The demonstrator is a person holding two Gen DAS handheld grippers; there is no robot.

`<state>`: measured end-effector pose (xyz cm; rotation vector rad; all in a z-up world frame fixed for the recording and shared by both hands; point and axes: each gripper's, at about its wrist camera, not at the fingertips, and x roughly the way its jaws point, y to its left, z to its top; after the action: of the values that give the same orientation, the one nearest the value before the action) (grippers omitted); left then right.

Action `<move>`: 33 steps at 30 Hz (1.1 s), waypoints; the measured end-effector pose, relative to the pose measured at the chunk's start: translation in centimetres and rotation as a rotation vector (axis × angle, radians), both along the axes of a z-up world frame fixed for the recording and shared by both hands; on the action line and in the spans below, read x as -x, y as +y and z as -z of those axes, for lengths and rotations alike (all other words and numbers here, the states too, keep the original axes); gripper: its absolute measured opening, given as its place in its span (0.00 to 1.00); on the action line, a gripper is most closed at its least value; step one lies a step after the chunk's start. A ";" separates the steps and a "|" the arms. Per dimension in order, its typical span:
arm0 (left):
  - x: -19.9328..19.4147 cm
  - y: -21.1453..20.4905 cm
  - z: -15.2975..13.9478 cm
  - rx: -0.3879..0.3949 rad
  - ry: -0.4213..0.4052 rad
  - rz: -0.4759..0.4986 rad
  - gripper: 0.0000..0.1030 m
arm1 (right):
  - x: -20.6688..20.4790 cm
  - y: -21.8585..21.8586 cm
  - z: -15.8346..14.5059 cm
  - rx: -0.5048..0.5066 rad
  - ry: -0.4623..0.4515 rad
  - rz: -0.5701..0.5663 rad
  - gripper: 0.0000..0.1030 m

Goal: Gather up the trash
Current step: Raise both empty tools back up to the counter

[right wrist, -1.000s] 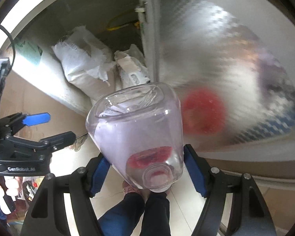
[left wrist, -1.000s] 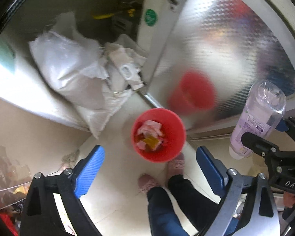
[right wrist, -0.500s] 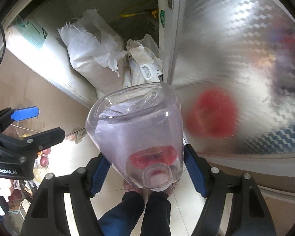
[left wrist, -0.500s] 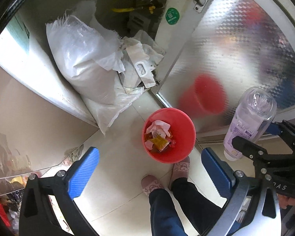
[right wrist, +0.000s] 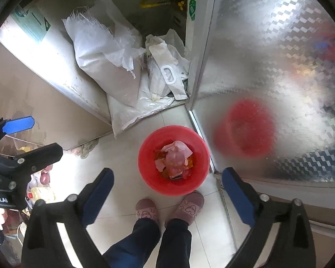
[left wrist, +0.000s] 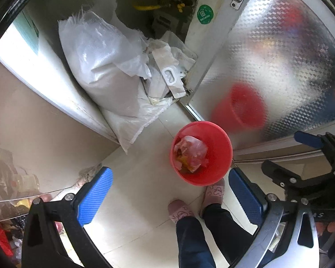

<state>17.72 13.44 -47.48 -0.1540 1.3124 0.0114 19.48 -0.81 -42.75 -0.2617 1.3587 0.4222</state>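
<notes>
A red trash bin [left wrist: 221, 156] [right wrist: 196, 151] stands on the pale tiled floor, by the person's slippered feet. A clear plastic bottle [left wrist: 193, 153] [right wrist: 176, 160] lies inside it on top of paper and wrappers. My left gripper [left wrist: 167, 192] is open and empty, high above the floor to the bin's near side. My right gripper [right wrist: 167, 192] is open and empty, held above the bin. The right gripper also shows at the right edge of the left wrist view [left wrist: 310, 163]. The left gripper shows at the left edge of the right wrist view [right wrist: 22, 143].
White woven sacks [left wrist: 105, 67] [right wrist: 105, 58] and plastic bags are piled in the corner behind the bin. A shiny patterned metal door [left wrist: 279, 55] [right wrist: 268, 55] stands to the right and reflects the bin. A beige wall [left wrist: 33, 120] is to the left.
My right gripper opened and let go of the clear bottle, which dropped into the red bin. Both grippers shifted slightly over the bin.
</notes>
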 end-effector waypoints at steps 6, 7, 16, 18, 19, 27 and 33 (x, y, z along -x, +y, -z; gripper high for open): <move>0.5 0.0 -1.9 -0.043 -0.010 -0.025 1.00 | 0.8 0.1 -1.7 0.024 -0.020 -0.011 0.98; 0.6 0.0 -2.4 -0.048 -0.008 -0.026 1.00 | 0.9 0.0 -2.1 0.027 -0.023 -0.010 0.98; 2.1 -0.3 -13.8 -0.126 -0.100 -0.054 1.00 | 1.7 -0.3 -11.7 0.032 -0.101 0.018 0.99; 2.4 -0.3 -16.8 -0.131 -0.121 -0.056 1.00 | 1.9 -0.6 -14.5 0.019 -0.119 0.032 0.99; 2.5 -0.4 -18.2 -0.135 -0.129 -0.054 1.00 | 2.1 -0.8 -15.9 0.021 -0.129 0.037 0.99; 4.0 -1.8 -27.6 -0.151 -0.239 -0.069 1.00 | 3.4 -2.6 -25.6 0.003 -0.232 0.065 0.99; 5.7 -4.0 -32.5 -0.174 -0.328 -0.074 1.00 | 5.0 -4.7 -30.8 -0.031 -0.287 0.084 0.99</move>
<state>12.04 9.45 -14.95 -0.0530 0.9726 0.1567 14.46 -5.47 -11.93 -0.2290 1.0773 0.3220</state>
